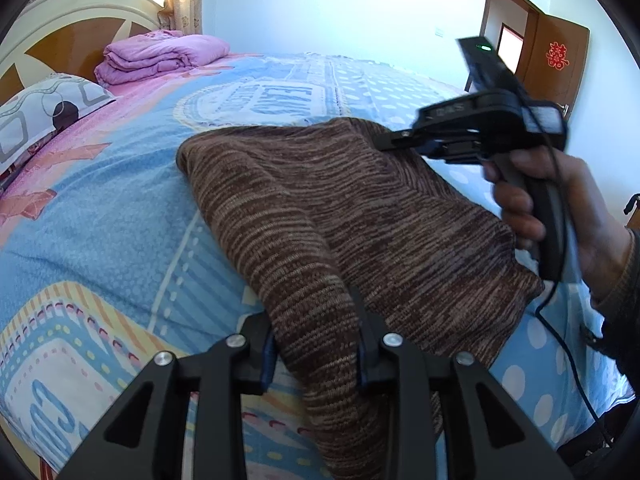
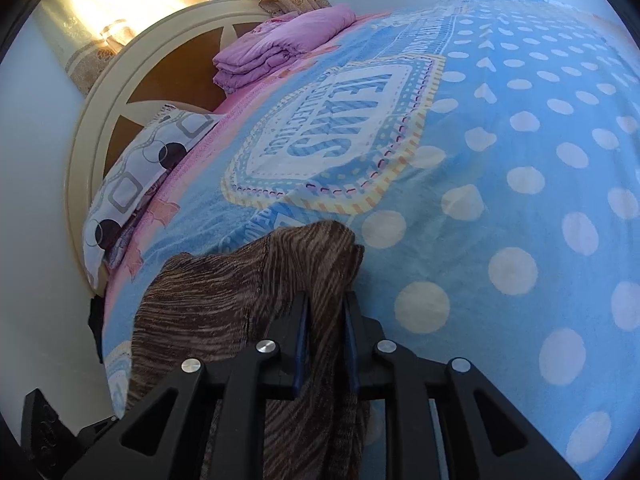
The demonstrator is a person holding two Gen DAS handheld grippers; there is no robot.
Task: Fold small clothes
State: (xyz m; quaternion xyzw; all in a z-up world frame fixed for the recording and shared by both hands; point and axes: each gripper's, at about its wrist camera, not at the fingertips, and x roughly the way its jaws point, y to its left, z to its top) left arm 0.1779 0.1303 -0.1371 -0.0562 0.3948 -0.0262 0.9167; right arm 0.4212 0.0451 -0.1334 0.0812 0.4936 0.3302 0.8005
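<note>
A brown striped knit garment (image 1: 320,208) lies across the blue patterned bedspread (image 1: 120,216). My left gripper (image 1: 318,344) is shut on the near edge of the garment, which drapes between its fingers. The right gripper (image 1: 384,140), held in a hand, grips the garment's far right edge in the left wrist view. In the right wrist view my right gripper (image 2: 326,320) is shut on a bunched fold of the garment (image 2: 224,304), which hangs over the bedspread (image 2: 500,160).
A folded pink quilt (image 1: 160,56) and a patterned pillow (image 1: 44,112) lie by the headboard (image 1: 72,20). A brown door (image 1: 556,68) stands at the right. A cable (image 1: 568,344) trails from the right gripper's handle.
</note>
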